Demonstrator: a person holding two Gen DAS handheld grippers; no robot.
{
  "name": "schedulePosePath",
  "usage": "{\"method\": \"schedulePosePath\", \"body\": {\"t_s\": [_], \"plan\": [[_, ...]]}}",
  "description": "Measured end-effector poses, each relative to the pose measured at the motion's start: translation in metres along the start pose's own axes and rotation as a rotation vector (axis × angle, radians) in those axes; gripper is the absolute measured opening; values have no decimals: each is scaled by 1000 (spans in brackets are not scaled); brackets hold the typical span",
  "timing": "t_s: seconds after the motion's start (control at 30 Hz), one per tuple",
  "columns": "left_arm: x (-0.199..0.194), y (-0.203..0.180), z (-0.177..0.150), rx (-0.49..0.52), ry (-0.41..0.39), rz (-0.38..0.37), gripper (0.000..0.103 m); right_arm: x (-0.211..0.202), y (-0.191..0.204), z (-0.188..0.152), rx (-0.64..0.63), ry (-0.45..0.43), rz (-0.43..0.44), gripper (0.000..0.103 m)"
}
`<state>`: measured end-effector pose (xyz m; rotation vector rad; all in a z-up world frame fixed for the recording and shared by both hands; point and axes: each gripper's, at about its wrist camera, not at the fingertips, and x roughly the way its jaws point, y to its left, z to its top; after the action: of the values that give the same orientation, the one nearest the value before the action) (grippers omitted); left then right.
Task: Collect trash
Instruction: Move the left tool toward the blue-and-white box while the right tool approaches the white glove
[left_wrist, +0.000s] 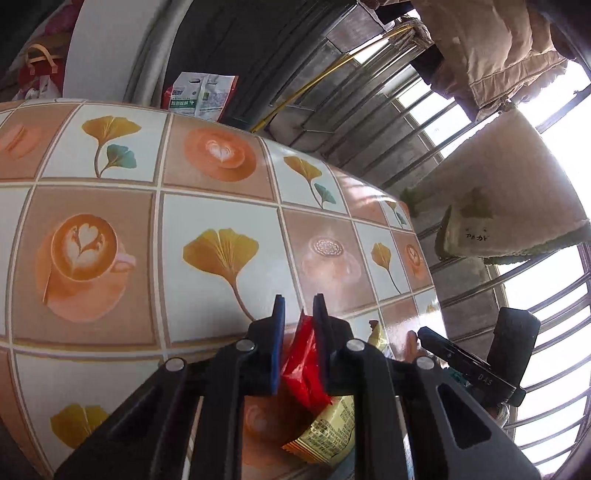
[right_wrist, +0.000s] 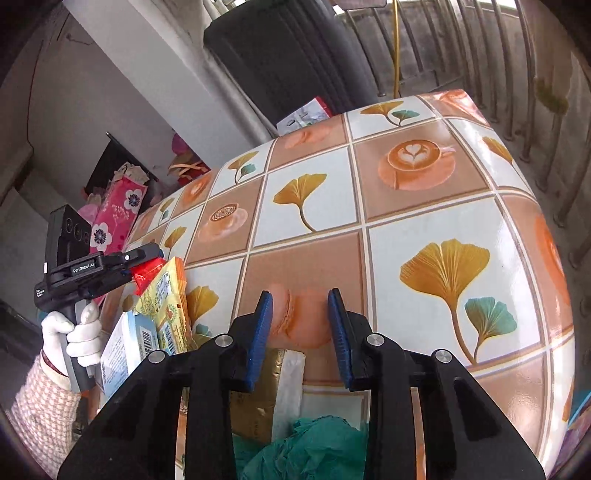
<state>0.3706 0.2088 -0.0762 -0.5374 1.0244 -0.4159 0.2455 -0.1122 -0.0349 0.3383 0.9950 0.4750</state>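
red wrapper (left_wrist: 304, 369), pinched upright, yellow packet (left_wrist: 328, 432) below

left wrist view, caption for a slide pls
Left gripper shut on a red wrapper above a yellow packet on the patterned table.

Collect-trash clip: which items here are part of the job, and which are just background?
Job:
- red wrapper, clamped in left gripper
- yellow packet
- blue-white carton
- teal tissue
- right gripper, empty

Background:
- hanging towel
- floral pink box

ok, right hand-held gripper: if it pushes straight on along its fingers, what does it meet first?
Probably the bare tablecloth: the right hand-held gripper stands open and empty, angled down at the printed macaron square. No trash lies ahead of its fingertips, though depth is hard to judge.
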Motion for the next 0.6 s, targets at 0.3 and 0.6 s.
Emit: {"method": "schedulePosePath", "body": {"t_s": [0.3, 0.6], "plan": [[-8, -19, -63, -16, 31, -59, 4, -6, 17, -27, -57, 55, 76, 10], [-30, -36, -113, 36, 26, -22, 8, -41, 23, -77, -89, 81, 69, 10]]}}
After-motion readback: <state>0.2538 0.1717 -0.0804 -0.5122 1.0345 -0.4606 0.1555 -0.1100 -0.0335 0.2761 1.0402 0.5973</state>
